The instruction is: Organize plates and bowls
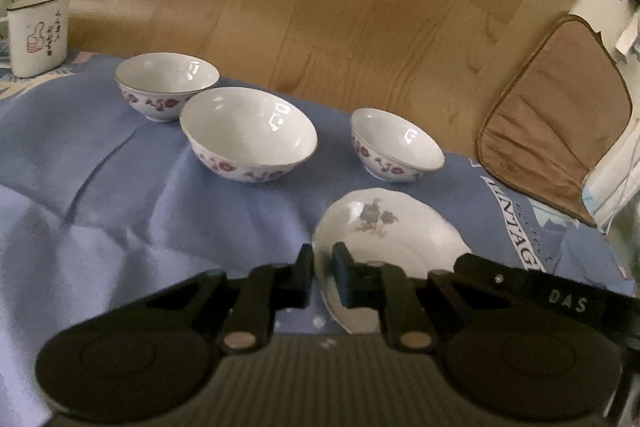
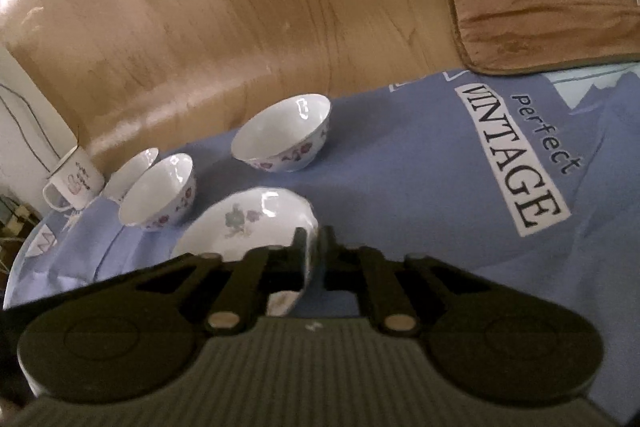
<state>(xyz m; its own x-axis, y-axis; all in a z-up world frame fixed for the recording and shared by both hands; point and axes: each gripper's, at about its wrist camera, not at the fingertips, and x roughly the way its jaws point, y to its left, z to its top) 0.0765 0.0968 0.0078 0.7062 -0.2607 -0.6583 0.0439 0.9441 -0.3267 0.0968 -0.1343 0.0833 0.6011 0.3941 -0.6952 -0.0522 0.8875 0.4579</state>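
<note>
The floral plate [image 1: 384, 227] is gripped at two opposite edges on the blue tablecloth [image 1: 120, 195]. The left gripper [image 1: 323, 269] is clamped on the plate's near-left rim, and the right gripper [image 2: 316, 247] is clamped on its other rim, the thin edge being pinched between the closed jaws in both wrist views. In the right wrist view the plate [image 2: 248, 223] appears tilted, so it is probably being lifted.

Three rose-patterned bowls are set beyond it: a large bowl [image 1: 248, 135], a small bowl [image 1: 166, 83] behind it near the enamel mug [image 1: 38, 31], and another small bowl [image 1: 396, 147] just past the plate.

The lift is best made with both grippers raised together and kept level, since glazed rims can slip from narrow pads. The far rim should be kept clear of the nearest small bowl.
</note>
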